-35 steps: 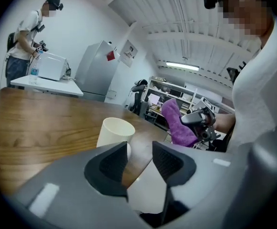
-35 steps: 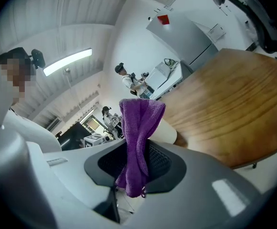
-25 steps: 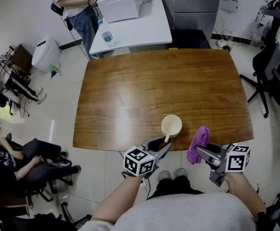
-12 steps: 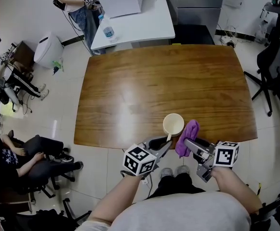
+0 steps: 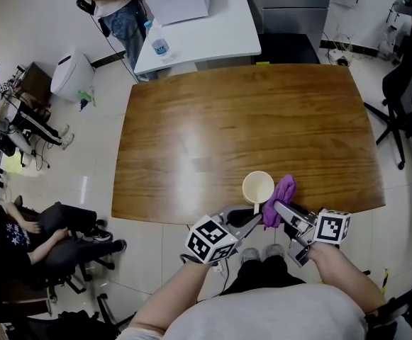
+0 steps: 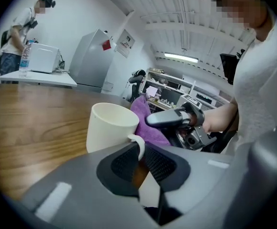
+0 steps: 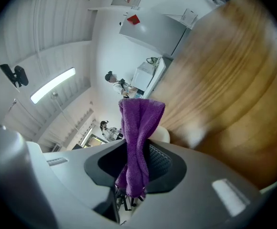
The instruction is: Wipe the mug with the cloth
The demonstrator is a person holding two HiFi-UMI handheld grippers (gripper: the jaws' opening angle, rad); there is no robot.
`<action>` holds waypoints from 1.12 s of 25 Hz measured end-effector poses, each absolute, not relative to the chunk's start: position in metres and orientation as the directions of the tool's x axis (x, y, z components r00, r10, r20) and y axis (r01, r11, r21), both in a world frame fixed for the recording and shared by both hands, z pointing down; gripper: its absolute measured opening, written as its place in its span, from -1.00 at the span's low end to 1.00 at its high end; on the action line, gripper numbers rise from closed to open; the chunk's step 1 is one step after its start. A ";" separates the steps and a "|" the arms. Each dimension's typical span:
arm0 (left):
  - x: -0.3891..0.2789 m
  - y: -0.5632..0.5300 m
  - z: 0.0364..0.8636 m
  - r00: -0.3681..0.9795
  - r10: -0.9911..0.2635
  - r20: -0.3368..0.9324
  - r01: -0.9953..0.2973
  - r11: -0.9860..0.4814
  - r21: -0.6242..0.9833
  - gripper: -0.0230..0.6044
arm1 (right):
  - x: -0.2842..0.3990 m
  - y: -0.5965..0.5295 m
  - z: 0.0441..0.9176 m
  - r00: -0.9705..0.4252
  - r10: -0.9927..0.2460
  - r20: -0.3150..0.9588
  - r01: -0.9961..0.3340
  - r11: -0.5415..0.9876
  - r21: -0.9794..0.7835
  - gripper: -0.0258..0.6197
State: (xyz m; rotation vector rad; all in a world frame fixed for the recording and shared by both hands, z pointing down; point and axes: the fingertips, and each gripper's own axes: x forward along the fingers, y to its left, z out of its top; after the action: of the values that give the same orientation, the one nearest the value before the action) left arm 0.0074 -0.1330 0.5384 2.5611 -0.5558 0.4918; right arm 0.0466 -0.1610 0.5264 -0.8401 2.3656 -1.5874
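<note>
A cream mug (image 5: 258,188) stands upright near the front edge of the wooden table (image 5: 213,126), its handle (image 6: 139,144) turned toward me. My left gripper (image 5: 252,222) has just been closing, and its pads now hold that handle between them (image 6: 140,152). My right gripper (image 5: 282,210) is shut on a purple cloth (image 5: 282,193). The cloth (image 7: 138,132) sticks out past its jaws and rests against the mug's right side. The left gripper view shows the cloth (image 6: 148,120) behind the mug (image 6: 110,128), with the right gripper (image 6: 169,119) beside it.
A white table (image 5: 213,37) with a white box and a water bottle stands behind the wooden one, a person (image 5: 113,6) beside it. Office chairs (image 5: 404,83) stand to the right. A white bin (image 5: 69,76) and seated people (image 5: 21,232) are on the left.
My right gripper has moved left with the purple cloth, from well right of the mug to against its side. The left jaws have narrowed onto the handle. The mug has stayed put.
</note>
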 end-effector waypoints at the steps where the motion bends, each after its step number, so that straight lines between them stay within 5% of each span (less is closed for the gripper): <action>1: 0.009 -0.132 0.538 0.857 -0.283 0.430 -0.452 -0.813 0.368 -0.80 | 0.047 -0.161 0.531 -0.828 -0.529 0.186 -0.373 0.271 -0.888 -0.59; 12: 0.000 -0.131 0.536 0.870 -0.247 0.427 -0.416 -0.833 0.365 -0.80 | 0.038 -0.157 0.571 -0.834 -0.347 0.430 -0.523 0.243 -0.817 -0.59; 28: -0.055 -0.135 0.534 0.793 -0.348 0.500 -0.509 -0.829 0.231 -0.82 | 0.034 -0.173 0.503 -0.908 -0.286 0.306 -0.402 0.391 -0.828 -0.59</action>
State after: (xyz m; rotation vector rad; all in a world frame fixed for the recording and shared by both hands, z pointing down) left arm -0.0546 -0.1354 0.5335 2.6278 -0.6508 0.6341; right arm 0.0336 -0.1726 0.5035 -0.6745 2.7130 -1.6682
